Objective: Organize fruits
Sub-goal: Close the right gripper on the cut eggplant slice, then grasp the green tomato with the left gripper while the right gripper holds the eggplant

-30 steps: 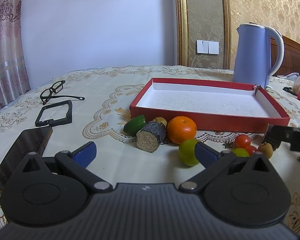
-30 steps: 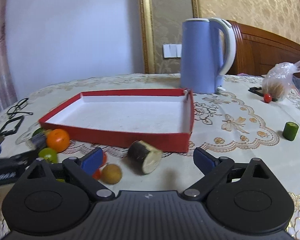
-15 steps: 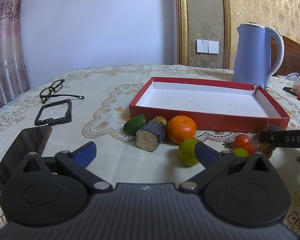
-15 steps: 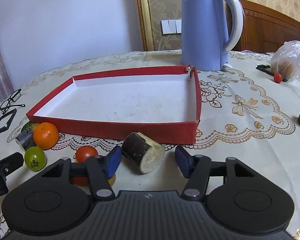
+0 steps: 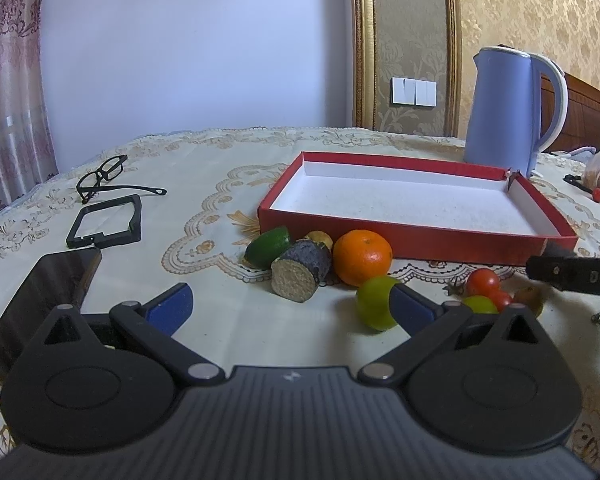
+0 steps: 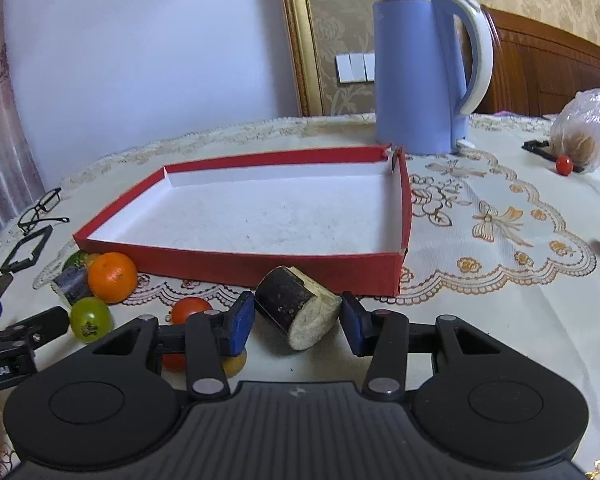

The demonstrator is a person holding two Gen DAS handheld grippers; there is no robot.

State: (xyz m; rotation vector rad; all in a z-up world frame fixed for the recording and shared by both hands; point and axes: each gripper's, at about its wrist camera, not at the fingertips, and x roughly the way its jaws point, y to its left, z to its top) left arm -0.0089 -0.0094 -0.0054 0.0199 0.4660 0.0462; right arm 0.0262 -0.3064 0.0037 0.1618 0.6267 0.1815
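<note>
The right tool [image 6: 298, 322] has just been closing its jaws around a dark-skinned cane piece [image 6: 296, 306] that lies on the tabletop [image 6: 480, 280] just in front of the red tray [image 6: 236, 264]; the blue pads [image 6: 240, 322] sit at either end of the piece and appear to touch it, though a firm pinch cannot be confirmed. The left tool [image 5: 290, 310] hangs with its jaws spread wide and nothing between them, a green round fruit [image 5: 374, 306] just beside its right pad. Near the tray's front wall, seen from the left wrist, lie an orange [image 5: 362, 256], a second cane piece [image 5: 300, 276] touching it, and a green oblong fruit [image 5: 268, 242] behind that. Cherry tomatoes [image 5: 482, 282] cluster further right (partly hidden by the other tool's finger). The tray holds no fruit. A blue kettle [image 6: 424, 76] stands behind the tray's far corner, and glasses [image 5: 104, 176] and a dark phone [image 5: 40, 296] lie well to the left.
</note>
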